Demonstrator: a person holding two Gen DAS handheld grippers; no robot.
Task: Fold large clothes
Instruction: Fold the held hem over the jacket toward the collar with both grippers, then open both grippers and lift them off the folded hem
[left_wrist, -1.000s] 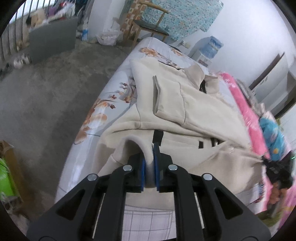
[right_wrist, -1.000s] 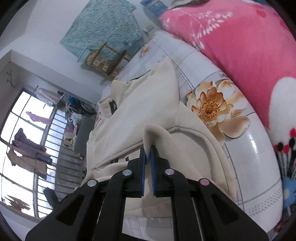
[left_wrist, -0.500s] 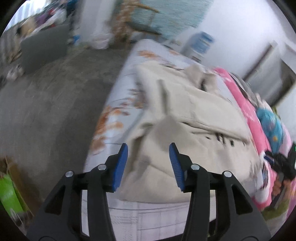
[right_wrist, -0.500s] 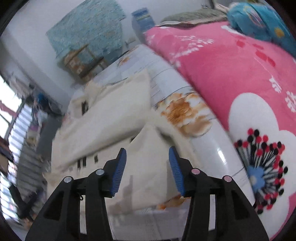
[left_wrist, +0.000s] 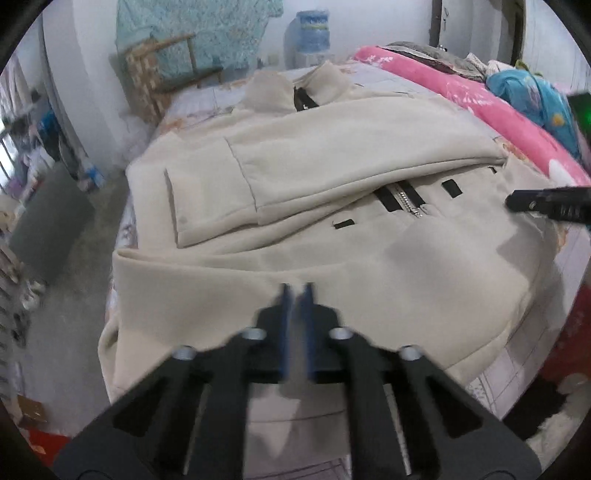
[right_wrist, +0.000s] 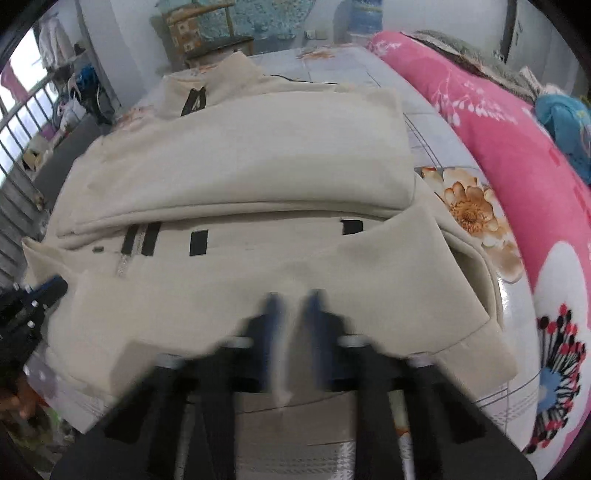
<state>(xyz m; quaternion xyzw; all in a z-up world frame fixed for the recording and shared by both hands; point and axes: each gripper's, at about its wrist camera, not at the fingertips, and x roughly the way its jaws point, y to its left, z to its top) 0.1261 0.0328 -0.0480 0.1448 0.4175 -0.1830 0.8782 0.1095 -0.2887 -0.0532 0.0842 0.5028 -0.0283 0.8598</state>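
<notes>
- Jaws of the left gripper (left_wrist: 295, 291) are clenched, tips down on the near hem of the beige jacket (left_wrist: 332, 155). Blur hides whether any cloth is pinched between them.
- Jaws of the right gripper (right_wrist: 293, 299) are likewise clenched on the same hem, further to the right, and I cannot tell whether they have caught cloth either.
- The two grippers sit well apart along one edge. This looks meant to let the hem rise evenly when it is folded up toward the collar (left_wrist: 295, 88), which lies far ahead of both jaws.
- The jacket lies flat on the bed (right_wrist: 369, 66), spreading ahead of the jaws and to either side of them. One sleeve is laid across the chest just ahead, probably to keep the bundle narrow.
- A pink quilt (right_wrist: 517, 166) is bunched to the right of the right jaws, beyond the jacket's right edge and so likely out of the fold's way.
- Count:
  - one jacket
  - two grippers
  - one zip (left_wrist: 406, 195) between two black strips
  - two square black tabs (right_wrist: 199, 242) in the right view
  - one quilt
  - one wooden chair (left_wrist: 166, 70) and one water bottle (left_wrist: 312, 31), both beyond the bed's far end
</notes>
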